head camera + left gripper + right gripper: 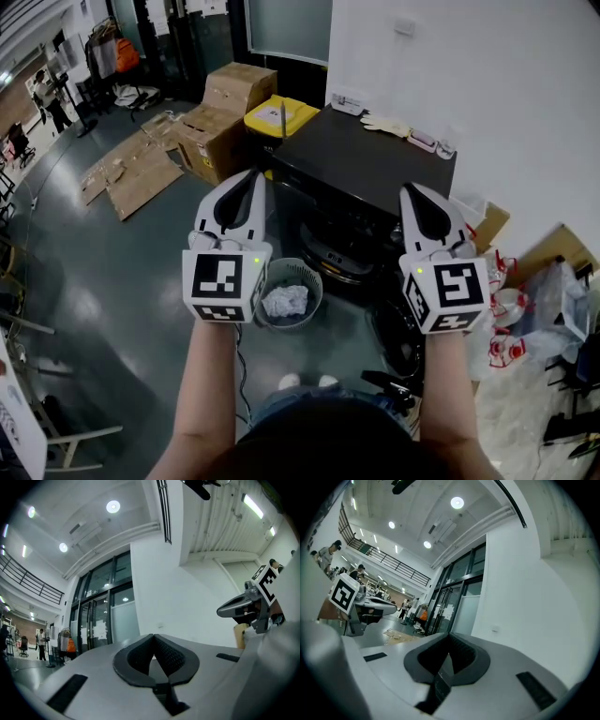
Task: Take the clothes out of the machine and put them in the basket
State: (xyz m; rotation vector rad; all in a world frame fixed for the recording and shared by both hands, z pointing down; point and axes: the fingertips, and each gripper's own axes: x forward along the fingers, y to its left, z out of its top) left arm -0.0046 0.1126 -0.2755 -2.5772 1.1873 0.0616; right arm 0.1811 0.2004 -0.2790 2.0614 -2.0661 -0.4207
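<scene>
A black washing machine (361, 164) stands against the white wall, its round front opening (330, 259) facing me. On the floor in front of it sits a grey round basket (317, 281) with a crumpled white cloth (285, 301) inside. I hold both grippers up at chest height, above the basket and machine, touching neither. The left gripper (250, 180) is shut and empty, and so is the right gripper (412, 193). In the left gripper view the closed left gripper (153, 640) points at the wall, with the right gripper (246, 605) beside it. The right gripper view shows its own closed tips (449, 641) and the left gripper (363, 604).
Cardboard boxes (223, 112) and a yellow-lidded bin (281, 114) stand left of the machine. Flattened cardboard (131, 173) lies on the floor. White gloves (385, 123) rest on the machine top. Plastic bags (530, 309) pile up at right. A dark round door (398, 339) hangs low by my feet.
</scene>
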